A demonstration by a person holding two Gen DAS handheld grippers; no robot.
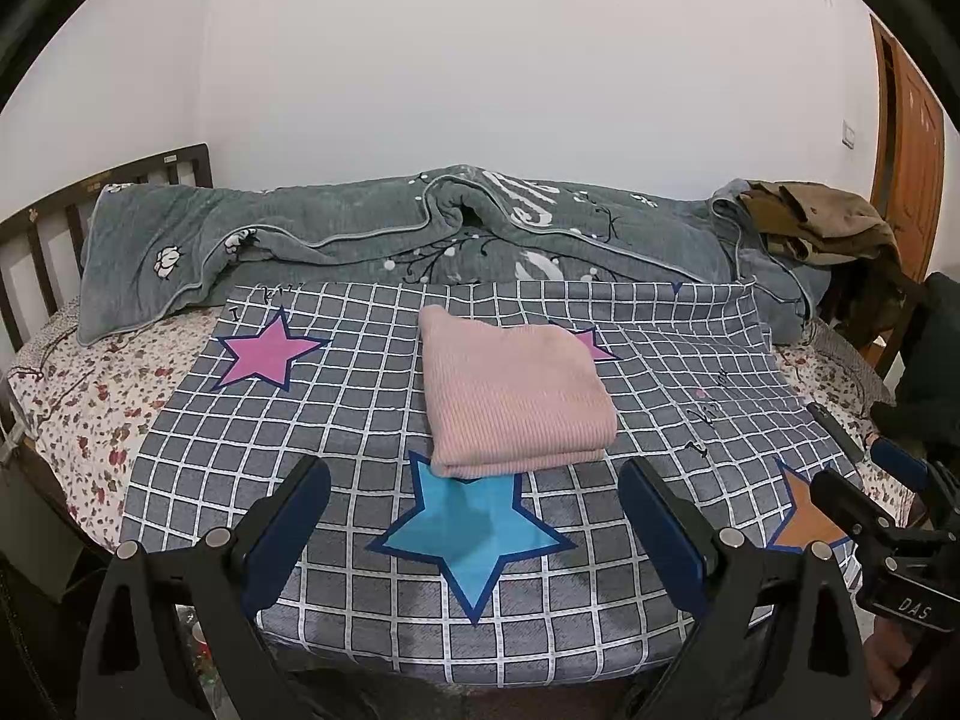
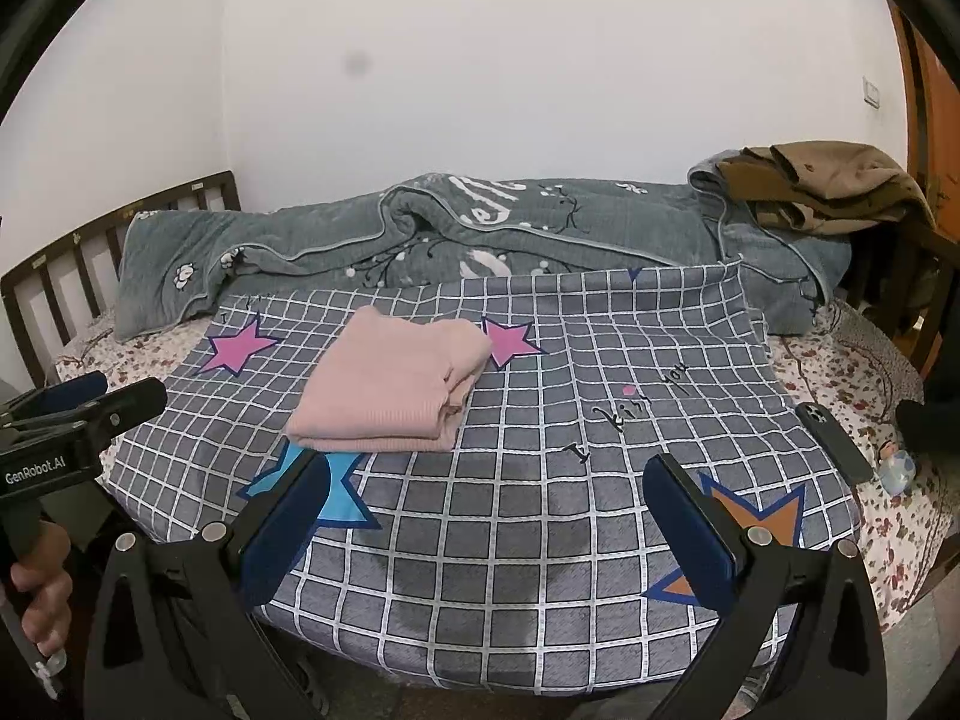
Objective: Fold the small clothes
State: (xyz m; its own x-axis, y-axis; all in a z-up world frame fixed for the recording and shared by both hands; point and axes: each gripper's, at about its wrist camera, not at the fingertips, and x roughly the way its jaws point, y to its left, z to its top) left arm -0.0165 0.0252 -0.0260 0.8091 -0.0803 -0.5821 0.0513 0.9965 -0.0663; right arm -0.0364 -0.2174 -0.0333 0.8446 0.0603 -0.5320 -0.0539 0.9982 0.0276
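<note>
A pink ribbed garment (image 1: 516, 396) lies folded into a neat rectangle on the grey checked cloth (image 1: 336, 396) with coloured stars. My left gripper (image 1: 474, 467) hovers just in front of the garment's near edge, open, with nothing between its blue-padded fingers (image 1: 288, 522). In the right wrist view the same garment (image 2: 384, 396) sits ahead and to the left. My right gripper (image 2: 487, 461) is open and empty over the checked cloth (image 2: 540, 510), to the right of the garment. Each gripper also shows at the edge of the other's view: the right gripper (image 1: 849, 465) and the left gripper (image 2: 132, 385).
A rumpled grey quilt (image 1: 372, 228) runs along the wall behind the cloth. Brown clothes (image 2: 828, 186) are piled at the back right. A dark phone (image 2: 834, 441) and a small figure (image 2: 897, 465) lie on the floral sheet at the right. A wooden headboard (image 2: 90, 252) stands at the left.
</note>
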